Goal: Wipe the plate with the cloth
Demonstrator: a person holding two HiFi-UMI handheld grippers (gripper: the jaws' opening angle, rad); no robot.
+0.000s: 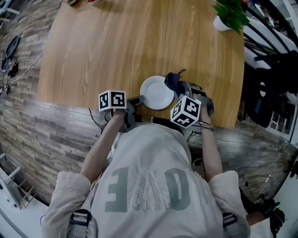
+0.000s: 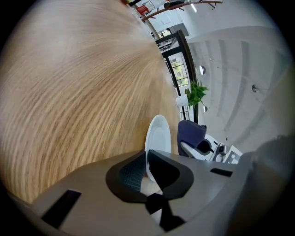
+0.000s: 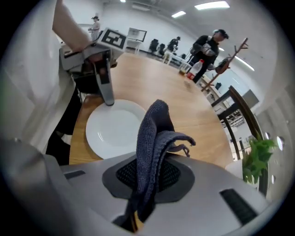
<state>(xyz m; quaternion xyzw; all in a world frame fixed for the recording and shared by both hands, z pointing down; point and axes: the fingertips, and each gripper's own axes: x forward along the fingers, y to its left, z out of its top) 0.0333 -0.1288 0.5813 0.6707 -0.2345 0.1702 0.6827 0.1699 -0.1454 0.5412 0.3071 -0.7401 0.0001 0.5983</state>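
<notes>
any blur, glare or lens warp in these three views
Head view: evenly lit, no hard shadows, table edges bow outward. Left gripper view: strong fisheye with black corners, wood grain soft, plate sharp. Right gripper view: fisheye too, ceiling lights blown out, cloth crisp, plant blurry at the edge.

We see light wooden table on grey-brown plank-pattern floor. Potted plant at table's far right corner. Dark chair beside table. Cables on floor, left. Ceiling light panels lit, wooden coat stand and standing person far off.
</notes>
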